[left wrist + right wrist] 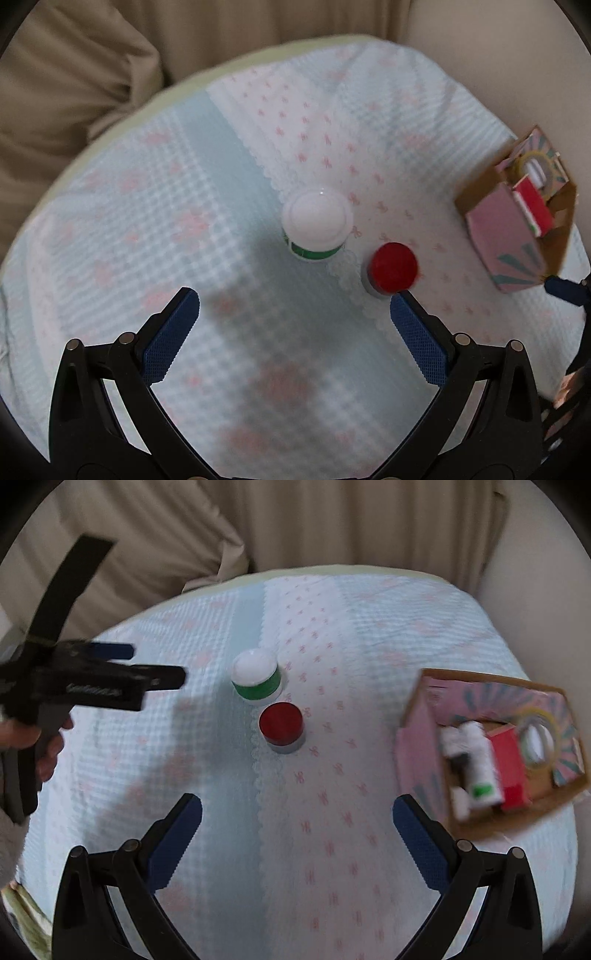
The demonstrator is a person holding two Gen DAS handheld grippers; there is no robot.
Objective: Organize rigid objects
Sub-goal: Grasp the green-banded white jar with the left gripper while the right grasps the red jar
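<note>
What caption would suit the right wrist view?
Open right gripper over cloth, facing two jars, box to the right.

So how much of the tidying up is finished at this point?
Partly done: the cardboard box already holds a red box, a white bottle and a tape roll. Both the left gripper and right gripper are open, holding nothing. The white-capped jar and red-capped jar remain on the cloth.

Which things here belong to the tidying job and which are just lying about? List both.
Part of the job:
- white-lidded jar with green band
- red-lidded jar
- pink cardboard box, already holding a red box, a white bottle and a tape roll

Just lying about:
- patterned cloth
- beige cushions
</note>
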